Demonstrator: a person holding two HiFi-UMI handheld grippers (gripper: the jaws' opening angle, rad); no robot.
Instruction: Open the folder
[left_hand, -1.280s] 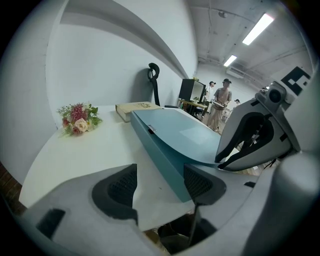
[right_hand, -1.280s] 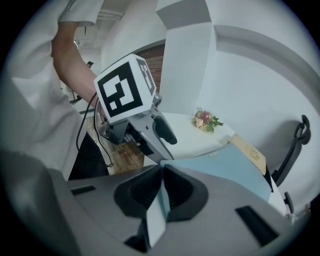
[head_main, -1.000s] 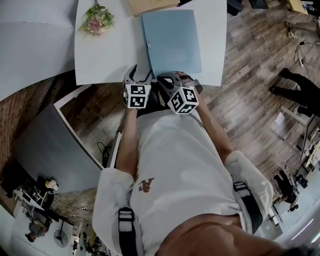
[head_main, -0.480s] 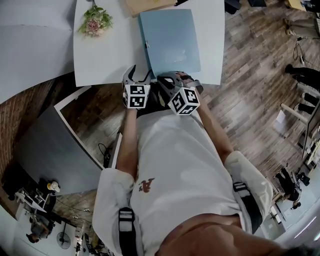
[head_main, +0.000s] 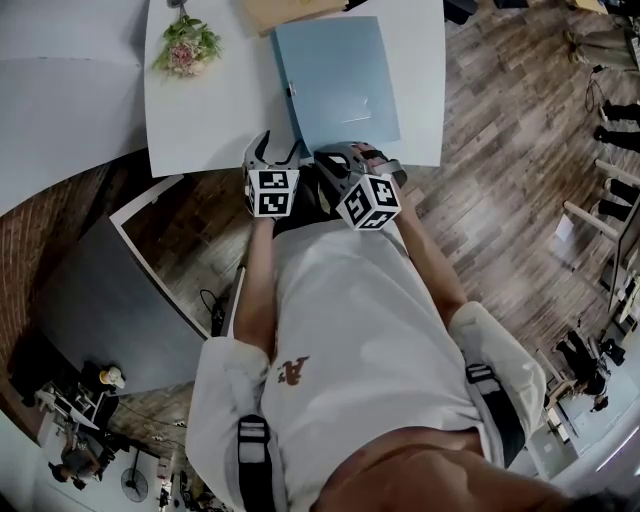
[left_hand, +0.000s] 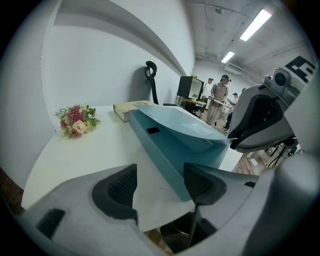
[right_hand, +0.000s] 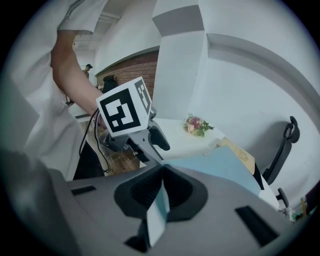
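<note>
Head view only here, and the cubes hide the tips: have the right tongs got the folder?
Observer: Yes, the right tongs are shut on the near edge of the folder.
Operator: And the left?
Observer: The left tongs are open, holding nothing; the table shows between them.
Operator: Cover lifted at all?
Observer: Yes, the near end of the cover is raised, with a gap under it.
</note>
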